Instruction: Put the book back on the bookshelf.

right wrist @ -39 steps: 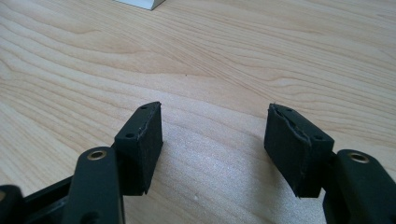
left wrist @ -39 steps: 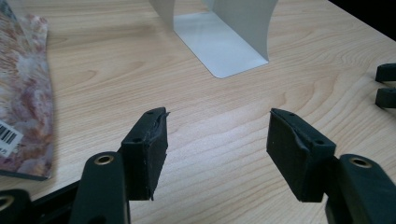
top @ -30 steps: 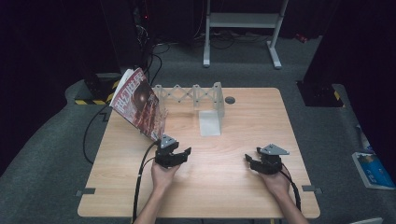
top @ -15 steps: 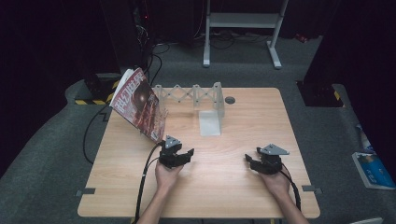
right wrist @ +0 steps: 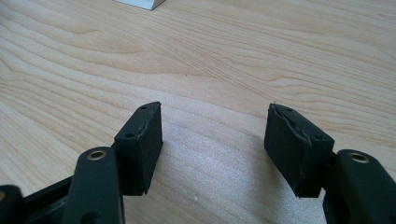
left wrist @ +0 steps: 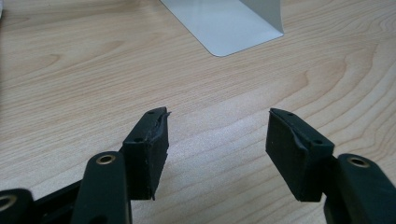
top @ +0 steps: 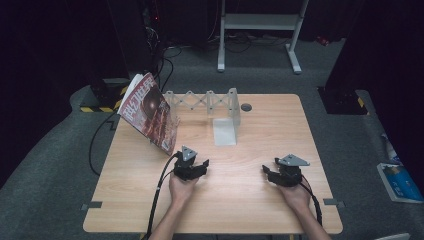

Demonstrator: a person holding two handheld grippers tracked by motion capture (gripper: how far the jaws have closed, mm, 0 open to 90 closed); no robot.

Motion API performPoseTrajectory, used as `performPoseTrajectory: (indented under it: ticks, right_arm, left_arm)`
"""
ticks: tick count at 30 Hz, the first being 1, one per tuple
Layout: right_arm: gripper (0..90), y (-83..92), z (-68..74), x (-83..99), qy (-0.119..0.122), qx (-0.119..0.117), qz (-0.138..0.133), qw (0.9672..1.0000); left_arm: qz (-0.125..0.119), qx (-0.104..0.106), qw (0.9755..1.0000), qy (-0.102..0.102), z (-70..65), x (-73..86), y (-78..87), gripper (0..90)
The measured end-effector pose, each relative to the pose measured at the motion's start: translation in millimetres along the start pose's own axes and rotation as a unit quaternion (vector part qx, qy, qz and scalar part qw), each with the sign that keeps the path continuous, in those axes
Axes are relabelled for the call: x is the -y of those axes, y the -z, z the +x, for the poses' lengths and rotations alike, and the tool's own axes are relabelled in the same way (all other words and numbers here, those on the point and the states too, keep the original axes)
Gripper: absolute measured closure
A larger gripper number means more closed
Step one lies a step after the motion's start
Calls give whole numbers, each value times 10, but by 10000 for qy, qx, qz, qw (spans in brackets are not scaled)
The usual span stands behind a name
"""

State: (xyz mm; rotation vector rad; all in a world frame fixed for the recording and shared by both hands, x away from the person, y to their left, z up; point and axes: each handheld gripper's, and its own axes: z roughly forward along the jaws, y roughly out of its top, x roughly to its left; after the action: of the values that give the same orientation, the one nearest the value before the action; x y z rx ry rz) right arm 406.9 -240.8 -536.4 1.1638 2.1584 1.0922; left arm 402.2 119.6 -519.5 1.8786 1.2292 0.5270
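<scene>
Wooden table (top: 250, 200) carries both tools: the left tool (top: 194, 168) and the right tool (top: 274, 174) rest low on it, jaws released, gripping nothing. The white bookend (top: 226, 125) stands beyond the left tool, apart from it, with a red magazine (top: 149, 111) leaning farther left.

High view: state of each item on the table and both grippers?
magazine: tilted, leaning at the rack's left end
expanding rack: upright, stretched out
white bookend: upright, nothing leaning on it
left gripper: open, nothing between the jaws
right gripper: open, nothing between the jaws
</scene>
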Motion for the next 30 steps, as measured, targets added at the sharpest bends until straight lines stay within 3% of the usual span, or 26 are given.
performPoseTrajectory:
  ticks: [5,8,17,30]
  right_arm:
    - [371,0,1,0,-5,-1,0,10000]
    - [371,-1,2,0,-11,0,2,10000]
    - [371,-1,1,0,-7,1,1,10000]
    - [371,-9,-1,-6,-18,31,3,10000]
  left_arm:
    - [31,-135,9997,-193,-25,31,-44,394]
    - [28,-93,9999,-115,-37,33,-71,394]
    - [100,-258,9990,-348,-64,62,-151,392]
    - [33,-290,9991,-306,-75,82,-161,363]
